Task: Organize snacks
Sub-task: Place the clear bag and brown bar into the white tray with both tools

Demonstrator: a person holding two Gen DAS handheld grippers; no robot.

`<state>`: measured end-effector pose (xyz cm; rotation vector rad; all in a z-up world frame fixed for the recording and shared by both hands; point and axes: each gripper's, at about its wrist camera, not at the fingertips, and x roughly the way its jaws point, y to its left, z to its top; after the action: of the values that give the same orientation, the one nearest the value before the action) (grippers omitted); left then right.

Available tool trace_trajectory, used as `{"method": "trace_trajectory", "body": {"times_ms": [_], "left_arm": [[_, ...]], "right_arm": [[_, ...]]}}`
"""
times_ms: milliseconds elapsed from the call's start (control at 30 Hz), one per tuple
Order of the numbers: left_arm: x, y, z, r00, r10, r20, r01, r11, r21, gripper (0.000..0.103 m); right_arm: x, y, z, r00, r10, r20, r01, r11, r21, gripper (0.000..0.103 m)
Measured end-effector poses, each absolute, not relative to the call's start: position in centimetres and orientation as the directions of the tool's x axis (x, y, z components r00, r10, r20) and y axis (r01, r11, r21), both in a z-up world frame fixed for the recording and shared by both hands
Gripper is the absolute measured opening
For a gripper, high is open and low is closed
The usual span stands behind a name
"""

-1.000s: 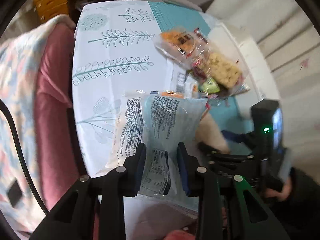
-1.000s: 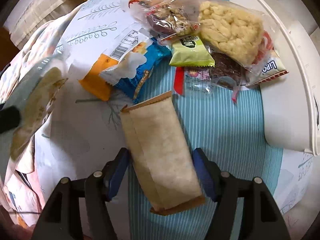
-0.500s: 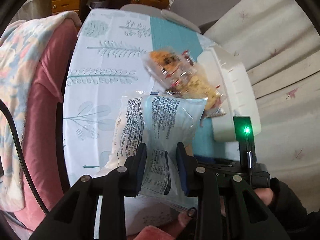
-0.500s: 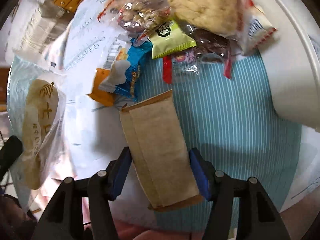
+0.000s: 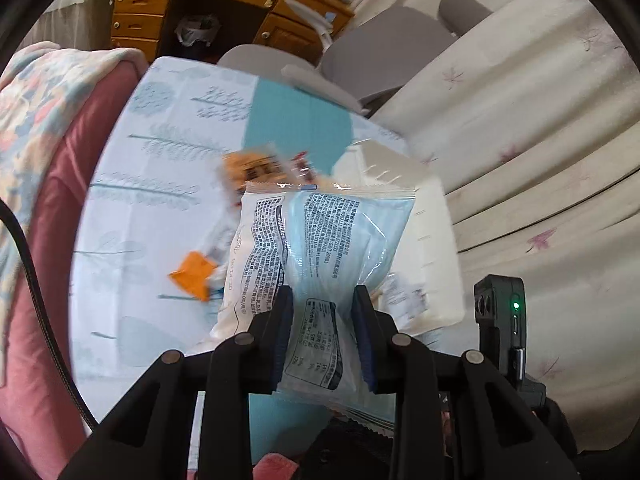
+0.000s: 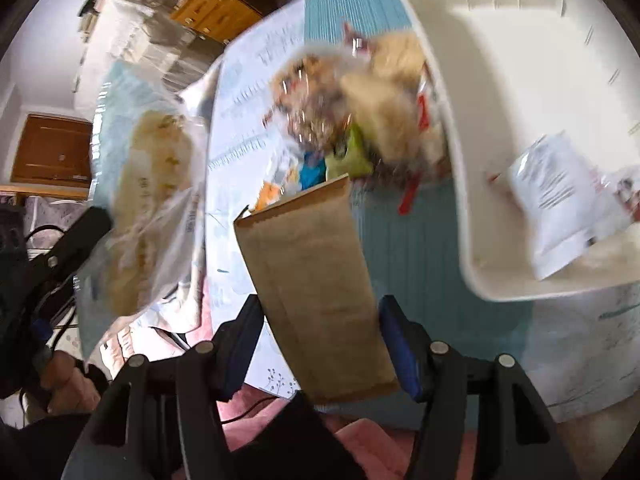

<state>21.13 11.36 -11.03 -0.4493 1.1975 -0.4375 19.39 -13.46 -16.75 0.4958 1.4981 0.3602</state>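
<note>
My left gripper [image 5: 322, 300] is shut on a light blue snack packet [image 5: 328, 232] with black print, held up above the table. The same packet [image 6: 152, 208] shows at the left of the right wrist view, with pale food visible through it. My right gripper [image 6: 320, 312] is shut on a brown paper packet [image 6: 312, 256], its pads pressing both long sides, also lifted off the table. A blurred pile of snack bags [image 6: 352, 112] lies on the cloth beside a white tray [image 6: 520, 60], which holds a white packet [image 6: 556, 200].
The table wears a white leaf-print cloth [image 5: 160, 200] with a teal stripe. An orange packet [image 5: 192, 276] lies on it. A pink seat with a floral blanket [image 5: 40, 240] runs along the left; cream curtains hang right. A hand [image 6: 64, 384] grips the left tool.
Both grippers have risen off the table with their packets. The right view has swung toward the white tray, whose inside now shows. The right jaws narrowed slightly on the brown packet.
</note>
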Motion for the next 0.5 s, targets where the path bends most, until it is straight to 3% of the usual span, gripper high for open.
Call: {"method": "trace_trajectory", "body": {"times_ms": [500], "left_arm": [[22.5,-2.3,-8.6,0.38,-0.601,-0.703,0.174,0.793,-0.584,0.028]], "right_arm": [[20.2,-23.7,-12.8,0.202,0.474,-0.857,-0.031,0.877,0.479,0.059]]}}
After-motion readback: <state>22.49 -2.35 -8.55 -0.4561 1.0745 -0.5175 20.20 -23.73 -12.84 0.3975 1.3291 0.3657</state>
